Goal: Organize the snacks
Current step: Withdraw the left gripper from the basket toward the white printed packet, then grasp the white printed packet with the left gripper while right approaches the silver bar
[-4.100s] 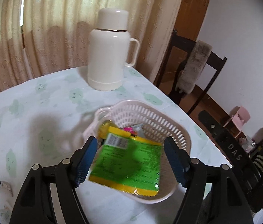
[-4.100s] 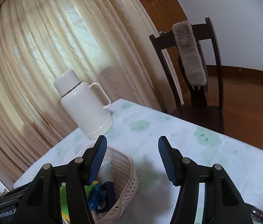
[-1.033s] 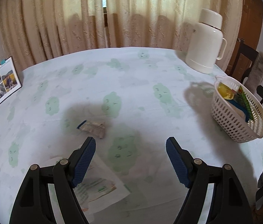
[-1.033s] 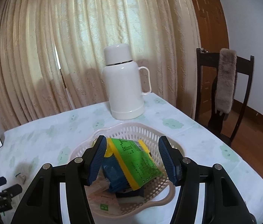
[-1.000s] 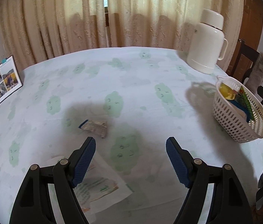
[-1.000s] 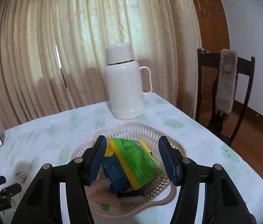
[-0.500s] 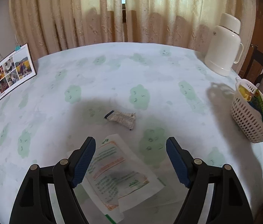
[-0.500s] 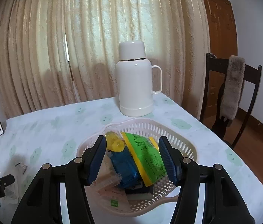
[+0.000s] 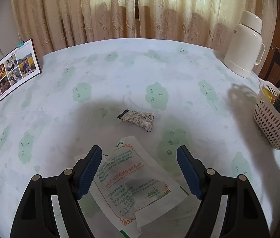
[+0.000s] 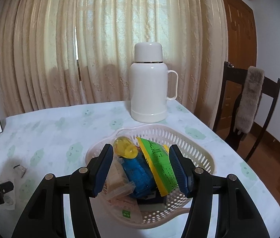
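Your left gripper [image 9: 139,170] hangs with jaws wide over the white packet [image 9: 134,182]; the foil wrapper [image 9: 138,117] lies farther. Your right gripper [image 10: 141,168], jaws spread, hovers above the basket [image 10: 199,148].

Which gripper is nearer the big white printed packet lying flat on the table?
Left. The left gripper hangs open directly over the white printed packet, which shows between its fingers. The right gripper is off at the basket, open above the snacks already in it.
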A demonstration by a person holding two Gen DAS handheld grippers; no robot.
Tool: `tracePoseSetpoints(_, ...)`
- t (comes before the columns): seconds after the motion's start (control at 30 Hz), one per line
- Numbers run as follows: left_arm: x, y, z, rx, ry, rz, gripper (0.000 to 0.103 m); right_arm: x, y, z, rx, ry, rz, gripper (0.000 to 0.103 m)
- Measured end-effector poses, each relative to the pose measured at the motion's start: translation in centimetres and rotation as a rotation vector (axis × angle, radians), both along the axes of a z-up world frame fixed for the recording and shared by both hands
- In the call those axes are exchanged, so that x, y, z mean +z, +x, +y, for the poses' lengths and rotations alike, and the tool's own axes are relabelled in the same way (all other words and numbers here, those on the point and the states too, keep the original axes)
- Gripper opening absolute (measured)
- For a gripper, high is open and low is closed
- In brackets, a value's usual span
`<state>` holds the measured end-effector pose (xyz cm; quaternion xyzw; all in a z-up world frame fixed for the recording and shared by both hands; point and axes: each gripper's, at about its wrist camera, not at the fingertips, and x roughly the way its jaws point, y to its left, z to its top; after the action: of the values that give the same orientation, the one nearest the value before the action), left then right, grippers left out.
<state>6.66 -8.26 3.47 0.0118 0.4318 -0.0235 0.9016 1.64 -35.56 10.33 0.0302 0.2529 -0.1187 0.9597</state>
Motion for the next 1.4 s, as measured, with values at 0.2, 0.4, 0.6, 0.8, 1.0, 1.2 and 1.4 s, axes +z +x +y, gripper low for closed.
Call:
tracePoseSetpoints(0.2, -0.5, 0.1, 0.2, 0.002, 0.007, 0.01, 0.075, 0.0, 0.1, 0.2, 0.008, -0.009, 0.004, 0.06)
tracePoseSetpoints(0.4, -0.9, 0.1, 0.2, 0.003, 0.011, 0.018, 0.075, -0.1, 0.0, 0.6, 0.004, -0.043, 0.005, 0.06)
tracePoseSetpoints(0.6, -1.3, 0.2, 0.3, 0.003, 0.025, 0.028, 0.075, -0.1, -0.2, 1.1, -0.03, -0.108, -0.006, 0.06)
tracePoseSetpoints(0.8, -1.5, 0.2, 0.7, 0.013, 0.023, 0.027, 0.075, -0.2, -0.2, 1.9, 0.012, -0.129, -0.006, 0.06)
tracePoseSetpoints(1.0, -1.8, 0.0, 1.3, 0.01, 0.009, 0.038, 0.075, -0.4, 0.0, 1.7, 0.105, -0.03, 0.018, 0.06)
tracePoseSetpoints(1.2, -1.9, -0.4, 1.2, -0.003, 0.022, 0.041, 0.077, -0.7, -0.2, 2.0, 0.182, 0.041, 0.019, 0.06)
tracePoseSetpoints(1.4, -2.6, 0.0, 1.3, 0.026, 0.045, 0.071, 0.083, -1.1, -0.5, 4.0, 0.265, 0.023, 0.023, 0.06)
